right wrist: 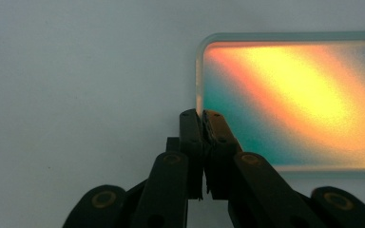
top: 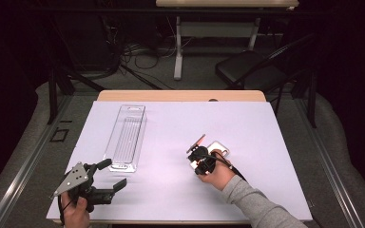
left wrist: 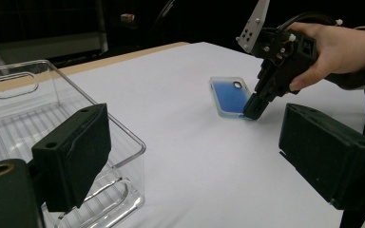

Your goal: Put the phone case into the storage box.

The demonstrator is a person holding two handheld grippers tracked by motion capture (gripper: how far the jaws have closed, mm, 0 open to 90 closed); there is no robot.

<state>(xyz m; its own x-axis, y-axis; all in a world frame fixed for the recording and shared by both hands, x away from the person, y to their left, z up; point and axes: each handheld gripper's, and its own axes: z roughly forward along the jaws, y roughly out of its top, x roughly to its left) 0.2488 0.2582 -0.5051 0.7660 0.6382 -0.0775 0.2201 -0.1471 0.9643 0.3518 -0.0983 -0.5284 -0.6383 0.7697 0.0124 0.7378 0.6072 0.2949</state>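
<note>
A: Nearest you, your left gripper (top: 105, 176) hangs over the front-left corner of the worktop (top: 266, 142), jaws spread wide with nothing between them.

B: And the right one?

A: Your right gripper (top: 200, 159) sits right of the middle, toward the front edge, jaws pinched narrow on the near corner of the phone case (left wrist: 229, 96). In the right gripper view the case's clear rim (right wrist: 200, 71) runs straight in between the black jaws.

B: How will that case handle?

A: Likely light and a little flexible, with a glossy iridescent back (slippery, by the look of it). It lies flat, so the rim at a corner is the sensible place to hold. A thin bite like yours could let it swing or slide out, so lift gently.

B: Where is there room to move?

A: Open white surface lies all around the case, and plenty between it and the clear bin (top: 126, 137), which lies well apart toward the left, running front to back. Its walls stand up, so the case must clear the rim. The far edge is bare.
</note>
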